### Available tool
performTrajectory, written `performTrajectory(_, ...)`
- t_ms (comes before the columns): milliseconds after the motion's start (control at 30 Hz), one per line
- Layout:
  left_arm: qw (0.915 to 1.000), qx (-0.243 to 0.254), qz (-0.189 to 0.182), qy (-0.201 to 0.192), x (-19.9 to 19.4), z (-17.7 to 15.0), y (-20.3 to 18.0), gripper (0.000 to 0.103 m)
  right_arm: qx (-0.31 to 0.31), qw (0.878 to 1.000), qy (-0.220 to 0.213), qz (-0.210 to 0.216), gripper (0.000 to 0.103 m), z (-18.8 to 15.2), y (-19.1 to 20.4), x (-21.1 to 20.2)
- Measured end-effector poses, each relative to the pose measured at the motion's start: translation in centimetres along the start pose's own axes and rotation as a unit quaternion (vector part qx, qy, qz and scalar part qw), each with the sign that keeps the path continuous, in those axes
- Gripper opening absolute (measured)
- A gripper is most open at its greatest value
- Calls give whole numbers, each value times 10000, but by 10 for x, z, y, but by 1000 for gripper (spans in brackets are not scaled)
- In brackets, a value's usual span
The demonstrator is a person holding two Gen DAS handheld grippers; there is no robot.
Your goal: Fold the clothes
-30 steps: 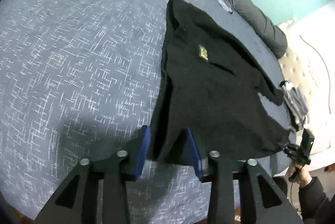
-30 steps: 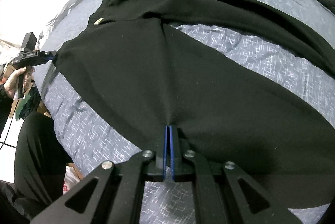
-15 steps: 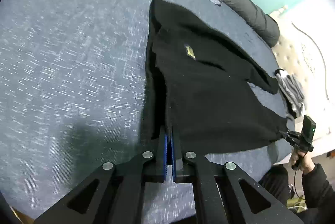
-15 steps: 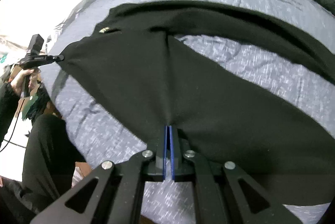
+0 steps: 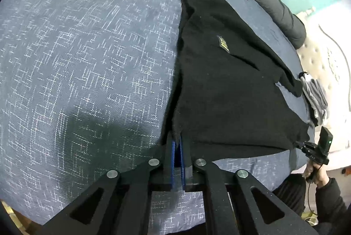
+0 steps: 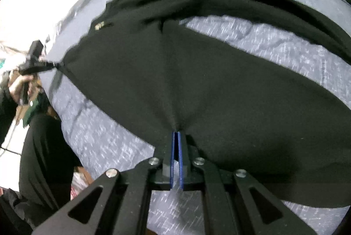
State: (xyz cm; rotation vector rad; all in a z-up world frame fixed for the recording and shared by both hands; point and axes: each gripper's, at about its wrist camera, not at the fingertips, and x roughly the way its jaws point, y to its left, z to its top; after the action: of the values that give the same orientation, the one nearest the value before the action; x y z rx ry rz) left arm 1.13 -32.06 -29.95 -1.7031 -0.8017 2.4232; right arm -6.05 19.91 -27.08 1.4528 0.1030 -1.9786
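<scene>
Left gripper (image 5: 176, 142) and right gripper (image 6: 176, 136) both clamped on hem corners of the black knit sweater (image 5: 230, 85), spread on the grey-blue patterned bedspread (image 5: 87, 59). Dark grey rolled duvet (image 5: 269, 0) beyond it; striped grey-white cloth (image 5: 314, 92) beside the sleeve.

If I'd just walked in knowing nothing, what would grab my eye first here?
Probably the big black garment spread over the speckled grey-blue bedspread, a small gold label near its middle. Next, the two blue-padded grippers: the left gripper and the right gripper each pinch an edge of the cloth.
</scene>
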Motion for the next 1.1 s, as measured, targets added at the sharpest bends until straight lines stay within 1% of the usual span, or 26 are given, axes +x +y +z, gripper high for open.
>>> performTrajectory(33, 10000, 5, 18, -24, -1, 0, -2, 8, 83, 9999, -91, -31, 3, 1, -5, -6)
performTrajectory(100, 10000, 47, 35, -49, -4, 1, -6, 8, 250, 9993, -273, -94, 5, 3, -15, -18)
performTrajectory(167, 9998, 113, 117, -112, -10, 1, -10, 10, 425, 9980, -417, -193, 16, 1, -28, -32)
performTrajectory(233, 9994, 148, 231, -205, -17, 1, -12, 10, 621, 9959, -531, -383, 46, -8, -45, -52)
performTrajectory(267, 9993, 115, 217, -272, -23, 0, -12, 10, 753, 9943, -591, -474, 48, -14, -56, -63)
performTrajectory(333, 9990, 35, 155, -407, -37, -1, -9, 11, 1119, 9893, -716, -603, 48, -30, -81, -84)
performTrajectory(400, 9989, -27, 118, -445, -44, -5, -8, 12, 1540, 9821, -792, -747, 48, -47, -106, -99)
performTrajectory(433, 9991, -48, 89, -400, -44, -7, -9, 17, 1782, 9771, -833, -816, 48, -58, -120, -106)
performTrajectory(467, 9994, -72, 58, -347, -42, -10, -11, 25, 2024, 9717, -877, -849, 48, -68, -133, -113)
performTrajectory(533, 9996, -106, 19, -261, -39, -15, -13, 31, 2465, 9607, -971, -827, 48, -90, -153, -122)
performTrajectory(600, 9997, -151, -27, -181, -34, -20, -16, 31, 2754, 9520, -1011, -878, 49, -106, -164, -125)
performTrajectory(700, 9990, -399, -171, -98, -23, -28, -17, 32, 3038, 9427, -1053, -887, 49, -118, -173, -125)
performTrajectory(800, 9982, -541, -237, -37, -12, -36, -21, 33, 3286, 9345, -1144, -755, 57, -124, -182, -122)
performTrajectory(833, 9979, -588, -258, -16, -8, -38, -22, 37, 3353, 9321, -1165, -722, 58, -124, -185, -120)
performTrajectory(867, 9976, -635, -280, 5, -5, -41, -24, 45, 3417, 9297, -1183, -701, 58, -125, -188, -119)
performTrajectory(900, 9972, -683, -302, 25, -1, -43, -25, 47, 3491, 9268, -1213, -660, 58, -125, -190, -118)
performTrajectory(967, 9964, -769, -358, 26, 6, -47, -28, 48, 3639, 9209, -1272, -578, 58, -126, -195, -116)
performTrajectory(1100, 9934, -1054, -428, -141, 18, -49, -28, 49, 3819, 9129, -1367, -460, 58, -128, -201, -114)
